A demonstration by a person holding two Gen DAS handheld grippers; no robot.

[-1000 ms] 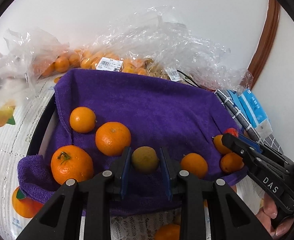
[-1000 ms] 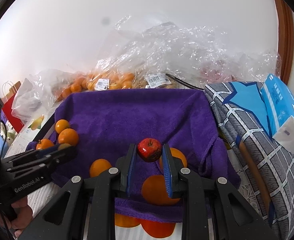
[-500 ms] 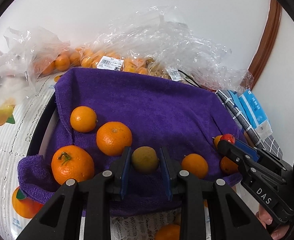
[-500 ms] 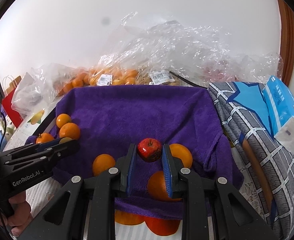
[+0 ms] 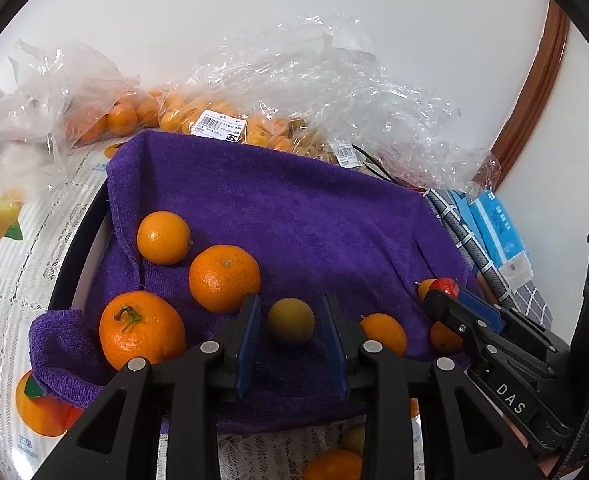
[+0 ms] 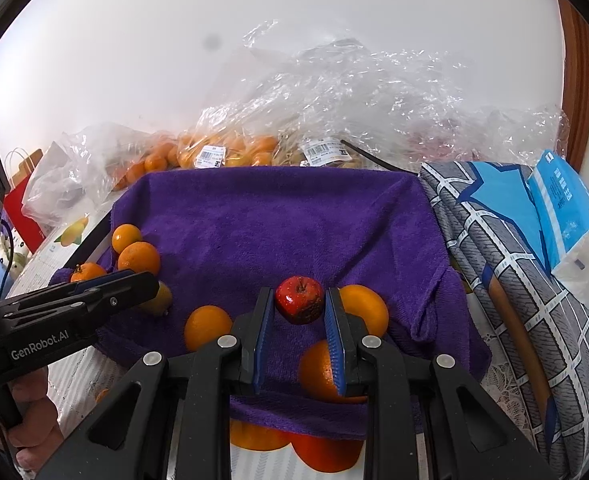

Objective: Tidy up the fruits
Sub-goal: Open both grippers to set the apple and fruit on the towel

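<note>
Widened since half a second ago: left gripper [image 5: 290,306], with a gap on each side of the yellow-green fruit [image 5: 290,321], laid near the front edge of the purple towel [image 5: 294,208]. Clamped in the right gripper [image 6: 299,302], near the towel's front right corner: small red apple [image 6: 299,299]. Risk judged: fruit rolled off that front edge, or knocked by withdrawing fingers. Crowded by oranges [image 5: 224,278] on both sides. Beyond the far edge, piled bagged fruit [image 5: 214,120].

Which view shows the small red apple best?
The right wrist view: the red apple sits centered between that gripper's fingers, stem and skin clear. The left wrist view shows only a red sliver behind the right gripper's tip at the towel's far edge.
</note>
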